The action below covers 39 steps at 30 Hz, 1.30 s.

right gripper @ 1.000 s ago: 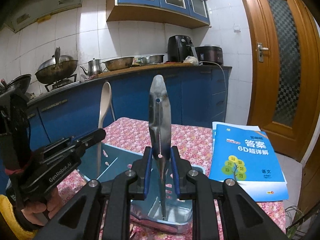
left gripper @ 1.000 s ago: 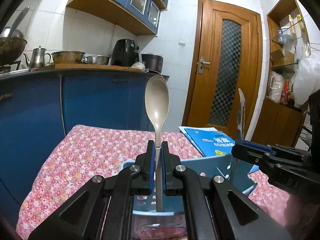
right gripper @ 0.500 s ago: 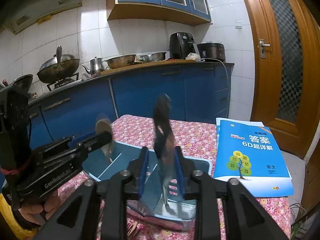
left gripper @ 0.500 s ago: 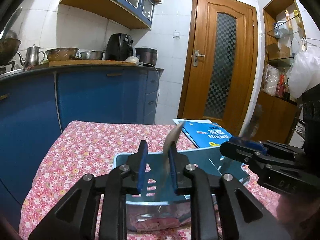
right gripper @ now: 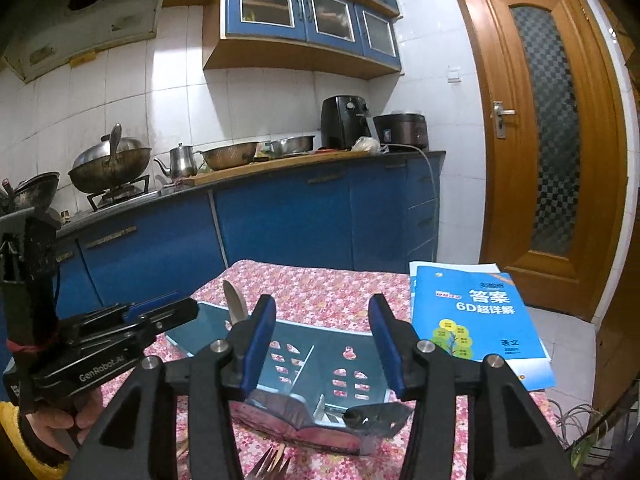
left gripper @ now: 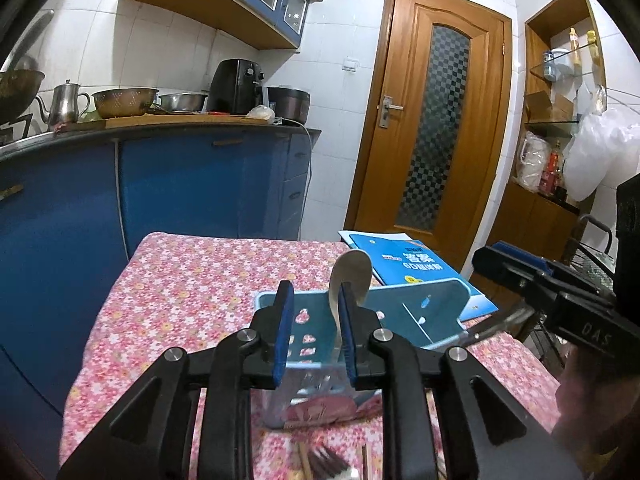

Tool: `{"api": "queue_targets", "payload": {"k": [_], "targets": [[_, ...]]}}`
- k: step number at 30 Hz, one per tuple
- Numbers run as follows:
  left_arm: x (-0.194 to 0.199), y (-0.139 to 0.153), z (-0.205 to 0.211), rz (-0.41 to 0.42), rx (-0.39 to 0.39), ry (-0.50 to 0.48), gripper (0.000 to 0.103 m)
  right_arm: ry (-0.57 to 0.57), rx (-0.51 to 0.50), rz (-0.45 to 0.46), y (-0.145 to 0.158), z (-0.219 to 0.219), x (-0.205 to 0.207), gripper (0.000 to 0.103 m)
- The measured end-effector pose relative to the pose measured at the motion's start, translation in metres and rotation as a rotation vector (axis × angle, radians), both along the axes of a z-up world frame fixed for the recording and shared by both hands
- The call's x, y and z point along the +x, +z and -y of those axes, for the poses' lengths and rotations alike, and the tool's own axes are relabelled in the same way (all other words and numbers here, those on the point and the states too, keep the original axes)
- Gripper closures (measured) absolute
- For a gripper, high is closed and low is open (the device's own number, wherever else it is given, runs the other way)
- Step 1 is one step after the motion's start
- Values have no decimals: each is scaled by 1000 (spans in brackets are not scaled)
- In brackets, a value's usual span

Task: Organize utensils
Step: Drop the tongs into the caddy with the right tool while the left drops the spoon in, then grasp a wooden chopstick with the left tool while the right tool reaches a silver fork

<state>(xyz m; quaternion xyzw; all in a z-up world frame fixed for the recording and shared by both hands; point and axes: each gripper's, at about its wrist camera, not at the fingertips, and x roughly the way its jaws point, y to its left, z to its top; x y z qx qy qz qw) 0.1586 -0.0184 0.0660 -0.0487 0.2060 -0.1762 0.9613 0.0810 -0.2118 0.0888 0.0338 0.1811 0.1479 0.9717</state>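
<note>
Two hand-held grippers hover over a pale blue utensil caddy (right gripper: 320,356) on a table covered in a pink floral cloth (left gripper: 192,280). The left gripper (left gripper: 314,332) stands released, its blue pads apart; a beige spoon (left gripper: 352,276) stands inside the caddy, its bowl rising just past the rim, its handle close against the gripper's right-hand pad, though whether it touches cannot be told. The right gripper (right gripper: 322,346) is opening, nothing between its jaws. At the near end of the caddy a dark knife blade (right gripper: 376,414) lies low and tilted; from the left wrist view its handle (left gripper: 496,322) pokes out over the caddy's right wall. A fork's tines (right gripper: 272,466) lie on the cloth just in front of the caddy, with chopsticks (left gripper: 306,460) beside them. A blue workbook (right gripper: 476,320) lies to the right of the caddy. Behind the caddy runs a blue kitchen counter (right gripper: 280,216) with pots and an air fryer (right gripper: 346,122).
</note>
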Motion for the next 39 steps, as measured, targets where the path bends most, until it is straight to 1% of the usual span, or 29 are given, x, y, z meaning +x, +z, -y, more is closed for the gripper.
{"api": "queue_targets", "payload": {"k": [7,13,17,22,29,36,39], "targets": [[-20,8,-15,-64,36,-18,81,-17,-24,-11,6,-11,-23,51],[-38,8,-19,-102,109,-40,81,-23,-27,-68,-2,-19,-40,51],[-46,4,-23,-136,129,-47,81,-27,-35,-106,-9,-23,-52,51],[-51,-7,-25,-226,161,-67,81,-20,-56,-162,-20,-26,-62,51],[-54,-28,-22,-332,154,-89,81,6,-72,-237,-35,-25,-70,51],[-54,-49,-11,-412,181,-103,81,21,-68,-358,-56,-25,-69,52],[-52,-58,-9,-454,193,-101,81,33,-62,-407,-63,-27,-66,54]]}}
